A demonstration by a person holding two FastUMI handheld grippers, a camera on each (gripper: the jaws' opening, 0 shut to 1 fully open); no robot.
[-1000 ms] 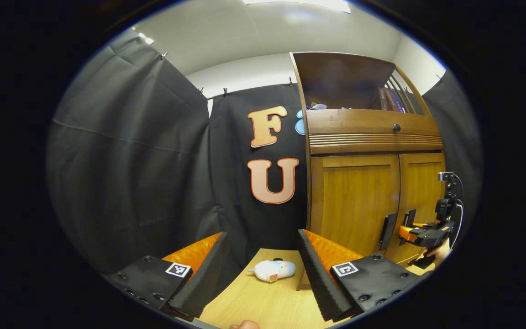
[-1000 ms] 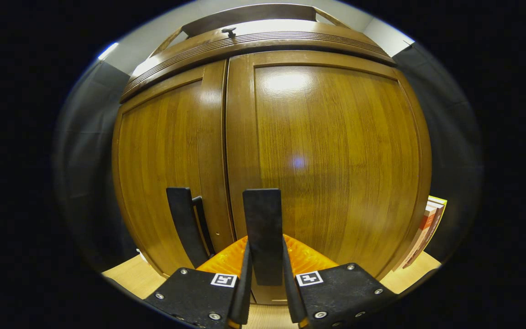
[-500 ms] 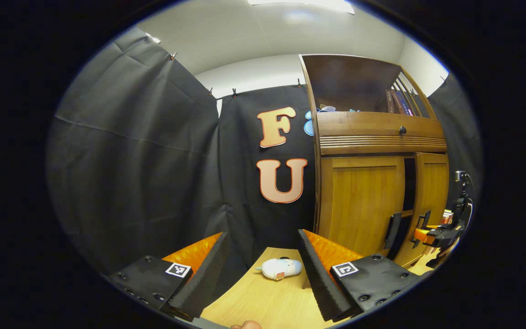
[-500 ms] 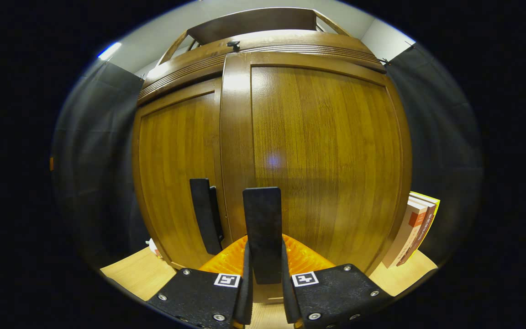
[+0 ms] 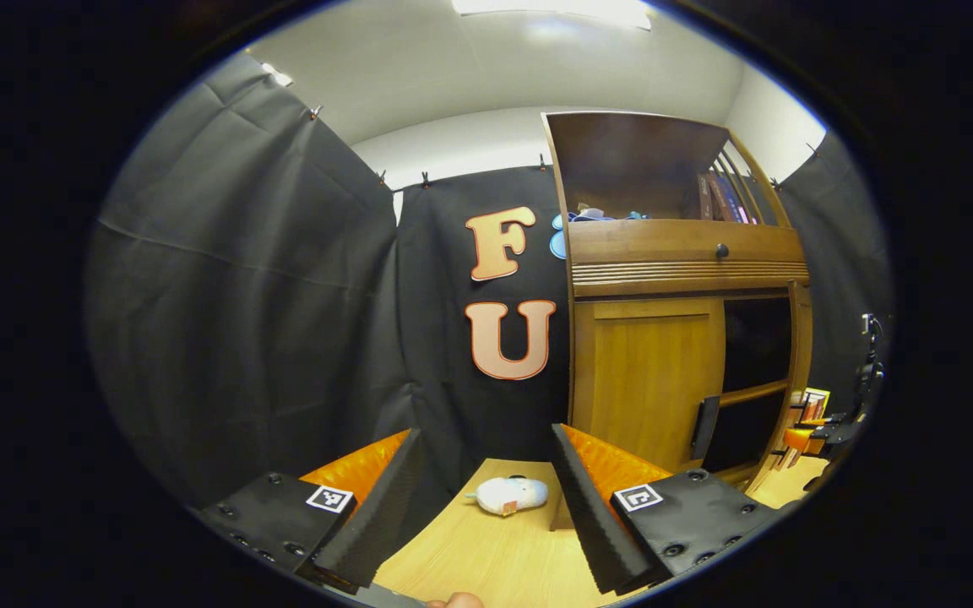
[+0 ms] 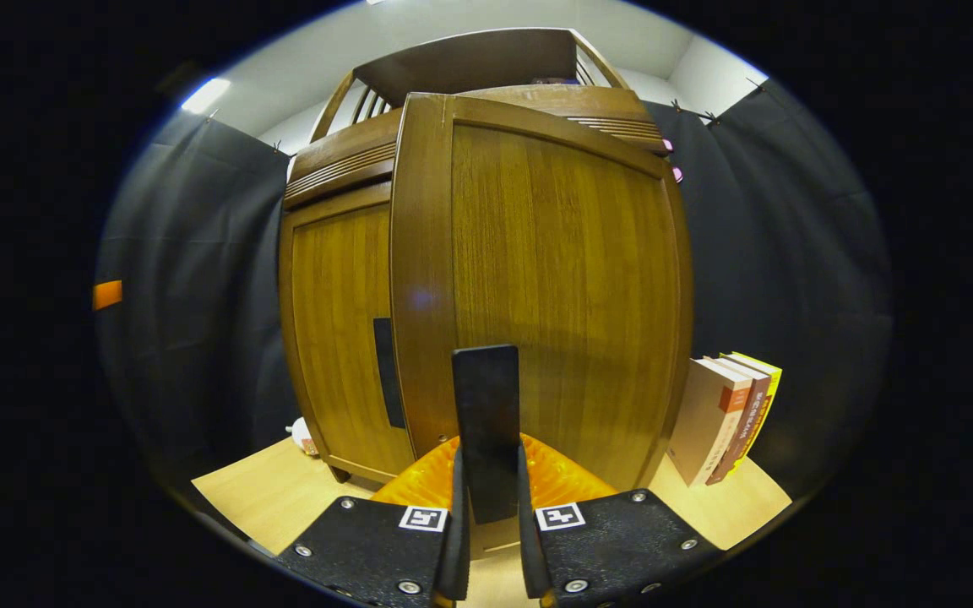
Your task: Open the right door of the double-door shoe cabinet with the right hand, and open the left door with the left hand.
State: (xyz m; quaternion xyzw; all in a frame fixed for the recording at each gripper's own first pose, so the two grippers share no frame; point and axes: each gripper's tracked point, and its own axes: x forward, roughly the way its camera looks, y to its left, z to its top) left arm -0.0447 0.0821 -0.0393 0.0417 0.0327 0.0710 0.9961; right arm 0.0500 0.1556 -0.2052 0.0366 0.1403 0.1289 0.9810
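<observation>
Right hand-held gripper (image 6: 487,540) is clamped on the right door's handle (image 6: 486,422), door (image 6: 554,279) swung open; left hand-held gripper (image 5: 486,498) is held level, spread wide, above the tabletop (image 5: 486,557).

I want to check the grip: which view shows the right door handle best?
The right gripper view: the right door handle stands close up, clamped between the right gripper fingers. In the left gripper view that gripper is small and far, the handle too small to tell.

Light wood table (image 5: 486,557) carries shoe cabinet (image 5: 647,380), white plush toy (image 5: 508,496) (beside cabinet's left foot), upright books (image 6: 727,418) on the cabinet's right.
</observation>
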